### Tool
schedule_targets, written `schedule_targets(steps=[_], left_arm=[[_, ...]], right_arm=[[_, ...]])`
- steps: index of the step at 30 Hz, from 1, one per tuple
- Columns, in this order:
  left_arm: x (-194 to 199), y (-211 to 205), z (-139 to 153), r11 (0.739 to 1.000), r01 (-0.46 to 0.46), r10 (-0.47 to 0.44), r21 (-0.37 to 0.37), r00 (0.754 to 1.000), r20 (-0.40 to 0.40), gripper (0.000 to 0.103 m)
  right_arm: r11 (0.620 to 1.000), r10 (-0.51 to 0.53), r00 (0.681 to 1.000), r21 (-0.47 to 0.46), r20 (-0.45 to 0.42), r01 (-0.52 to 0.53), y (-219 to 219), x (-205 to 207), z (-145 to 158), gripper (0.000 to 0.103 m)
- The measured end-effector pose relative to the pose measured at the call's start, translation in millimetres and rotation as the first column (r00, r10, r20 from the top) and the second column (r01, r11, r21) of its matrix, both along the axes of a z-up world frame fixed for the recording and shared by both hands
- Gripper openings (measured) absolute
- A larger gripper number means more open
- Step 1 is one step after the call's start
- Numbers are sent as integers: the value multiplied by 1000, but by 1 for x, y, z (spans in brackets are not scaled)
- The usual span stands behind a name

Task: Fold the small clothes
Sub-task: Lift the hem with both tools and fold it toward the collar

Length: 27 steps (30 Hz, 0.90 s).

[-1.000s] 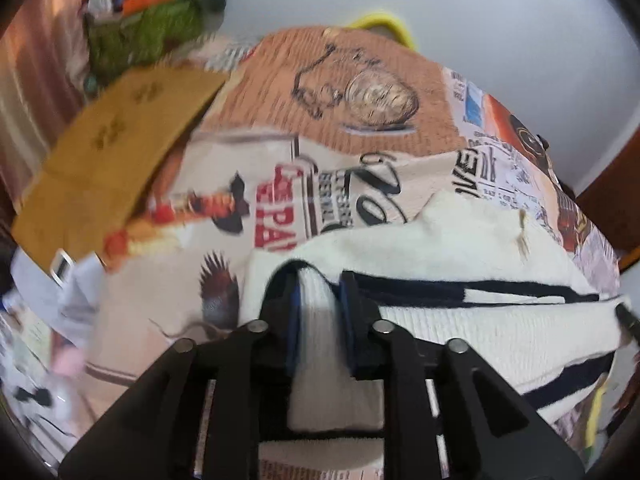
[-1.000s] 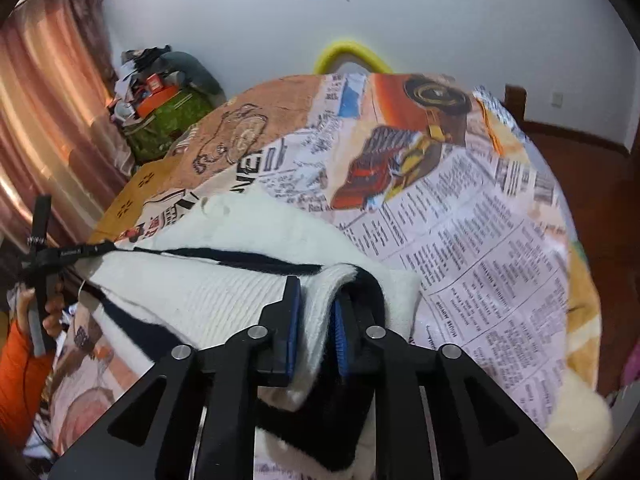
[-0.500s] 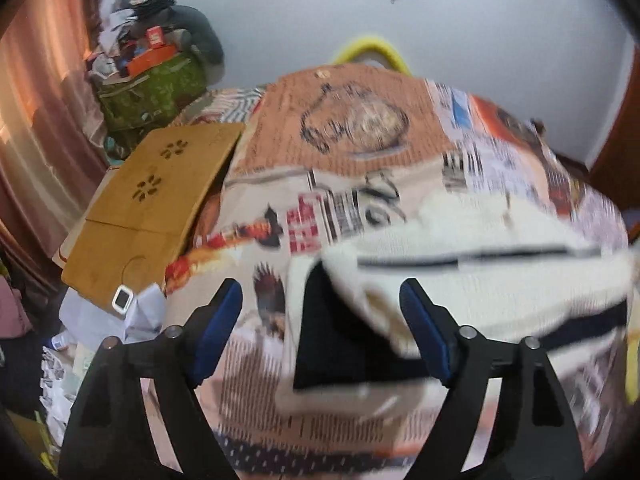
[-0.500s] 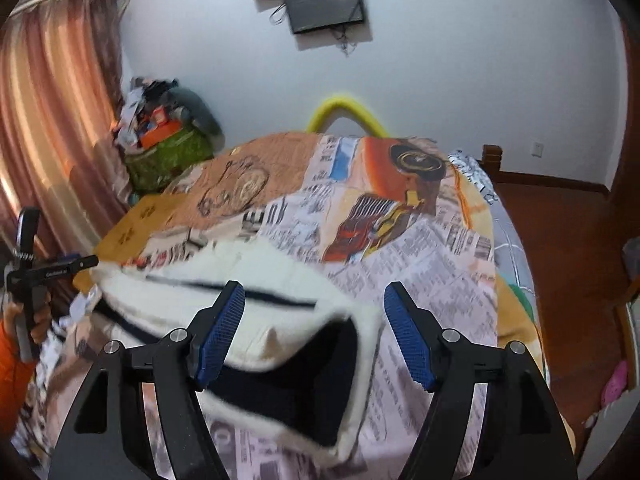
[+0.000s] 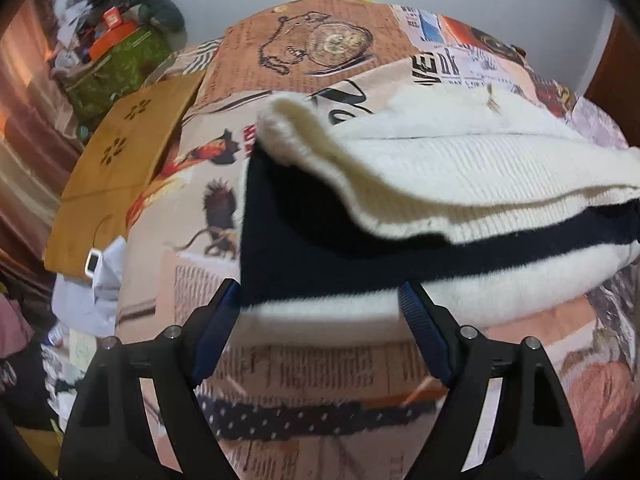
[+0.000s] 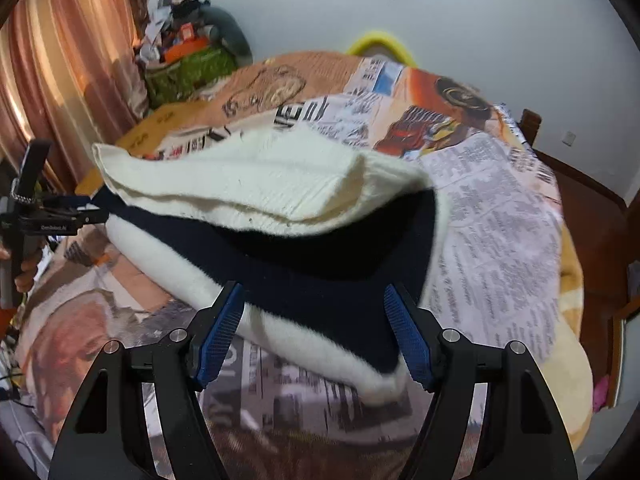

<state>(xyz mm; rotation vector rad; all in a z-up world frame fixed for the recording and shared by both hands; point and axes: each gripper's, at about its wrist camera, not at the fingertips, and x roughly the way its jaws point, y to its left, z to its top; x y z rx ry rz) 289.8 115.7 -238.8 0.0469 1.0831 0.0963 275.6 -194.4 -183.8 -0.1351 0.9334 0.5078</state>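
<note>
Both grippers, left (image 5: 320, 308) and right (image 6: 314, 304), angled down, jaws wide, gripping nothing, over sweater (image 5: 460, 168)

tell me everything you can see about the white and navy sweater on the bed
The sweater is a thick cream knit with a ribbed face, a fuzzy underside and wide navy bands. It lies folded over on the printed bedspread, its top layer draped loosely and its near edge bulging rather than flat. The left gripper and right gripper both stand open at its near edge, one at each end, blue pads apart and not clamping the fabric.
</note>
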Motion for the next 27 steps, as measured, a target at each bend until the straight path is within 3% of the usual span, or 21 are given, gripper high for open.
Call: schedule_targets(steps=[8,11,16,19,23,27], left_arm=[[49,-8,-3,998,36,-36,52,999,7,82],[71,7,13,998,-13,10,55,998,62,82],[85,52,28,988,-136,143,-69,984,105,82],[83,69,21,983,-162,169,-85,981,91,82],[81,84,1,976,-174,180,-131,983,31,82],[87,85,-14,965,-158,160,-208,987,-4,78]], right_arm=[[993,86,996,-79,25,-84,41,43,-9,69],[995,63,996,-78,65,-58,46,63,1,69],[999,-17,989,-40,145,23,28,69,22,69],[998,-40,987,-35,153,46,15,65,26,69],[996,-81,990,-19,117,83,-3,62,19,69],[991,-124,992,46,12,123,-19,70,4,69]])
